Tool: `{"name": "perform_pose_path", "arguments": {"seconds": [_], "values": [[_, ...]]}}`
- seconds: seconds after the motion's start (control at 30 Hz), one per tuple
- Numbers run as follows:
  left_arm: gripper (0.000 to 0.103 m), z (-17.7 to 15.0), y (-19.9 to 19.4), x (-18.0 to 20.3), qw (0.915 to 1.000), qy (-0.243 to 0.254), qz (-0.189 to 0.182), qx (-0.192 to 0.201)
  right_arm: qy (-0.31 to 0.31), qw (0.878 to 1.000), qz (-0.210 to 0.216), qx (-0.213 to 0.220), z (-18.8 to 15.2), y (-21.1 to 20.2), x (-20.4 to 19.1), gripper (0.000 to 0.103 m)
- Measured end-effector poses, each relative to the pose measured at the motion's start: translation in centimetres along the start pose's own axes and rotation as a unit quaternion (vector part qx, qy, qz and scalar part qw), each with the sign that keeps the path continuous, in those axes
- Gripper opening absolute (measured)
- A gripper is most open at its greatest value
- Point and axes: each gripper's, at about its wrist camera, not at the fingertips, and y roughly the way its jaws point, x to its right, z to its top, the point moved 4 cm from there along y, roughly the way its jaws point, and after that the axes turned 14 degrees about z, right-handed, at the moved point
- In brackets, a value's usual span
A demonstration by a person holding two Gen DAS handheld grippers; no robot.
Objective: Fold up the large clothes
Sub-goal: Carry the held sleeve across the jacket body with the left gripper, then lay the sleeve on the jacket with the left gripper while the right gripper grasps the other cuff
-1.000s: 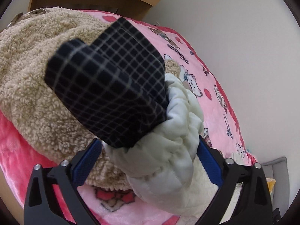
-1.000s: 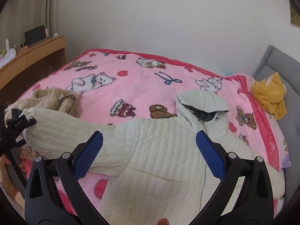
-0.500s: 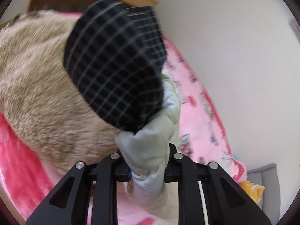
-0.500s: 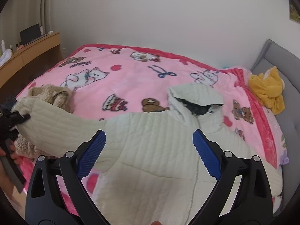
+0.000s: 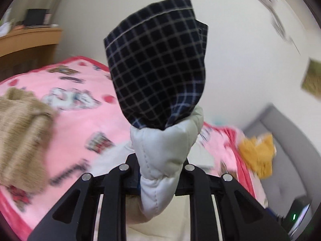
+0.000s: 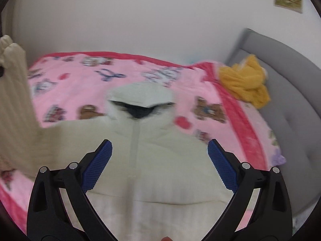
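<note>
L gripper (image 5: 158, 177) clamped on cream jacket (image 6: 160, 160) sleeve cuff (image 5: 164, 152), checked lining poking out, R gripper (image 6: 159, 161) fingers apart above jacket body, lying approx. flat on pink blanket (image 6: 80, 88), frames blurred

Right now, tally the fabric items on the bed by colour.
Cream: 1, quilted hooded jacket, sleeve cuff clamped in the left gripper
Tan: 1, fleece garment
Yellow: 1, plush bundle
Pink: 1, cartoon blanket
Total: 4
</note>
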Motion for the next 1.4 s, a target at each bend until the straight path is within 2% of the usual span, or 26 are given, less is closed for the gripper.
{"name": "perform_pose_path", "arguments": {"seconds": [0.1, 0.2, 0.33, 0.4, 0.47, 0.5, 0.53, 0.57, 0.6, 0.63, 0.67, 0.7, 0.73, 0.77, 0.8, 0.83, 0.97, 1.0, 1.03, 1.1, 1.17, 1.2, 1.23, 1.33, 1.37, 1.4], "values": [[0.019, -5.0, 1.4, 5.8, 0.9988, 0.043, -0.022, -0.011, 0.043, 0.998, -0.036, -0.005, -1.6, 0.5, 7.5, 0.092], [0.019, -12.4, 4.3, 11.9, 0.9921, 0.123, -0.017, -0.014, 0.072, 0.995, -0.066, -0.013, -3.6, 0.8, 14.0, 0.092], [0.019, -19.9, 7.5, 15.2, 0.9799, 0.192, -0.001, -0.053, 0.072, 0.994, -0.084, -0.023, -6.4, 1.8, 18.8, 0.092], [0.019, -23.7, 9.6, 16.2, 0.9705, 0.232, 0.019, -0.063, 0.069, 0.994, -0.08, -0.031, -7.8, 2.6, 20.1, 0.092], [0.019, -25.8, 11.1, 16.5, 0.9632, 0.258, 0.039, -0.063, 0.077, 0.995, -0.055, -0.032, -8.5, 3.4, 20.9, 0.092], [0.019, -26.5, 11.5, 16.4, 0.9595, 0.271, 0.047, -0.059, 0.093, 0.995, -0.014, -0.034, -8.5, 4.1, 21.1, 0.095], [0.019, -26.6, 11.3, 16.2, 0.9559, 0.284, 0.051, -0.052, 0.11, 0.993, 0.032, -0.036, -8.2, 4.6, 21.1, 0.095], [0.021, -26.9, 11.3, 16.3, 0.953, 0.295, 0.054, -0.043, 0.134, 0.986, 0.099, -0.032, -7.3, 5.5, 21.1, 0.095], [0.024, -27.0, 11.1, 16.3, 0.9523, 0.298, 0.055, -0.036, 0.148, 0.978, 0.141, -0.032, -6.6, 6.2, 21.0, 0.095], [0.036, -26.8, 10.8, 16.3, 0.9522, 0.299, 0.052, -0.034, 0.159, 0.967, 0.193, -0.043, -5.5, 7.5, 20.3, 0.095], [0.069, -26.8, 10.7, 16.5, 0.9518, 0.302, 0.035, -0.038, 0.163, 0.954, 0.241, -0.065, -4.6, 9.0, 19.3, 0.095], [0.086, -27.0, 9.9, 17.3, 0.9508, 0.306, 0.024, -0.04, 0.161, 0.946, 0.268, -0.083, -4.1, 10.0, 18.5, 0.095], [0.093, -26.8, 9.0, 17.5, 0.9484, 0.315, 0.022, -0.025, 0.162, 0.935, 0.298, -0.105, -3.5, 11.3, 17.5, 0.095], [0.093, -26.2, 8.7, 17.5, 0.946, 0.323, 0.024, -0.013, 0.166, 0.923, 0.324, -0.122, -3.2, 12.4, 16.6, 0.095], [0.093, -26.1, 8.1, 17.5, 0.942, 0.334, 0.026, -0.006, 0.167, 0.92, 0.331, -0.127, -3.1, 12.7, 15.9, 0.095], [0.093, -25.8, 7.2, 17.4, 0.9417, 0.336, 0.021, -0.007, 0.166, 0.919, 0.335, -0.127, -2.9, 13.1, 15.4, 0.095], [0.093, -22.2, 2.3, 14.8, 0.9536, 0.301, 0.006, -0.004, 0.138, 0.924, 0.334, -0.124, -2.7, 13.2, 13.5, 0.095], [0.093, -21.1, 1.5, 14.0, 0.9568, 0.291, 0.011, -0.002, 0.134, 0.924, 0.338, -0.119, -2.8, 12.7, 13.2, 0.091], [0.094, -19.3, 1.2, 12.0, 0.9617, 0.273, 0.024, -0.01, 0.128, 0.923, 0.344, -0.114, -2.8, 12.5, 12.3, 0.085], [0.094, -16.4, 2.3, 8.1, 0.9677, 0.244, 0.032, -0.055, 0.111, 0.916, 0.363, -0.13, -3.1, 12.2, 10.5, 0.051], [0.092, -14.5, 4.3, 4.6, 0.9694, 0.22, 0.046, -0.098, 0.102, 0.904, 0.383, -0.161, -4.0, 12.8, 8.4, 0.037], [0.088, -13.8, 5.3, 3.2, 0.9696, 0.212, 0.056, -0.109, 0.095, 0.903, 0.384, -0.17, -4.5, 13.3, 7.2, 0.032], [0.08, -12.8, 7.0, 1.2, 0.9673, 0.207, 0.081, -0.123, 0.088, 0.905, 0.379, -0.172, -4.8, 13.6, 6.2, 0.03], [0.061, -12.4, 10.2, -1.8, 0.9583, 0.203, 0.108, -0.169, 0.066, 0.925, 0.33, -0.176, -6.1, 14.6, 4.0, 0.026], [0.057, -12.8, 11.3, -2.6, 0.9548, 0.2, 0.11, -0.19, 0.056, 0.941, 0.275, -0.19, -7.1, 15.4, 3.8, 0.017], [0.056, -13.2, 11.8, -3.0, 0.9522, 0.2, 0.107, -0.204, 0.05, 0.947, 0.251, -0.197, -7.7, 15.7, 3.9, 0.01]]}}
